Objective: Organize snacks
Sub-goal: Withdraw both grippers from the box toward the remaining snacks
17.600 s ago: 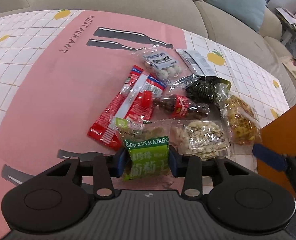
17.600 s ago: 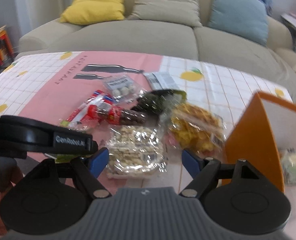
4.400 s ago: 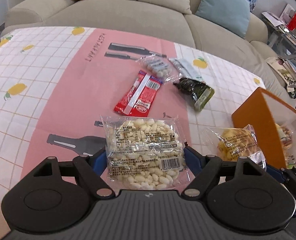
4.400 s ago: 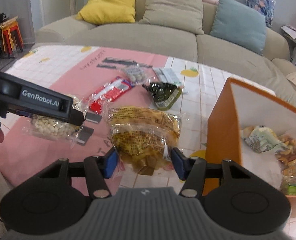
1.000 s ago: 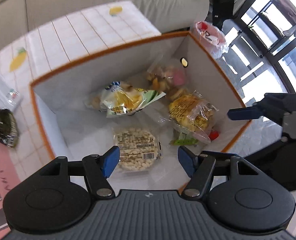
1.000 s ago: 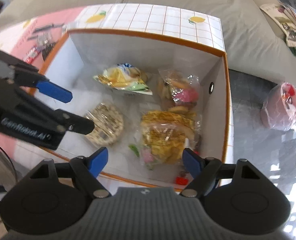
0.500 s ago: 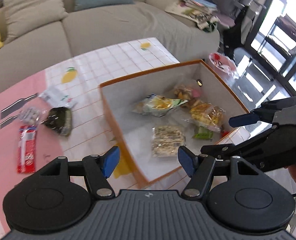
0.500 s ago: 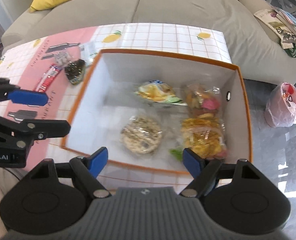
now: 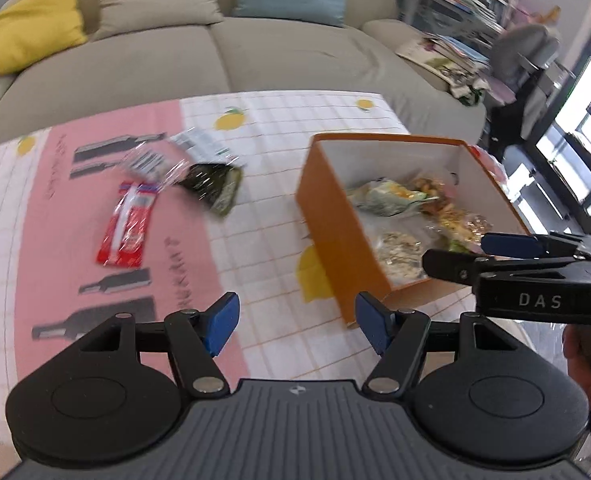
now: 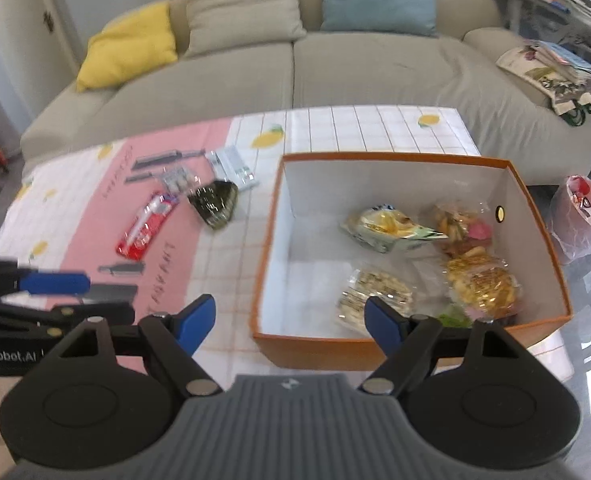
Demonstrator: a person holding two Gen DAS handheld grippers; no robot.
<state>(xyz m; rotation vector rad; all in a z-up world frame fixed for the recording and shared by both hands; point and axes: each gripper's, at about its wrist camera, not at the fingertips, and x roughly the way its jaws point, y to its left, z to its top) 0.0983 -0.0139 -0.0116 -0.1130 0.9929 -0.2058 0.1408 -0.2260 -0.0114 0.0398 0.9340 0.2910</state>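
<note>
An orange box (image 10: 535, 196) with white inside stands on the table's right end and holds several snack bags, among them a peanut pack (image 10: 373, 290) and a yellow chip bag (image 10: 483, 284). It also shows in the left wrist view (image 9: 335, 216). On the cloth to its left lie a red packet (image 9: 127, 224), a dark green bag (image 9: 215, 184), a clear candy pack (image 9: 147, 164) and a white sachet strip (image 9: 197, 144). My left gripper (image 9: 297, 322) is open and empty above the table, left of the box. My right gripper (image 10: 291, 322) is open and empty at the box's near wall.
A pink and white tablecloth (image 9: 55, 208) covers the table. A beige sofa (image 10: 295, 60) with yellow, beige and blue cushions runs behind it. A pink bag (image 10: 583, 216) sits on the floor right of the box. Shelves and a chair stand at the far right.
Both grippers have drawn back and up from the box, empty. The left view has swung left, so the snacks on the cloth come closer to centre.
</note>
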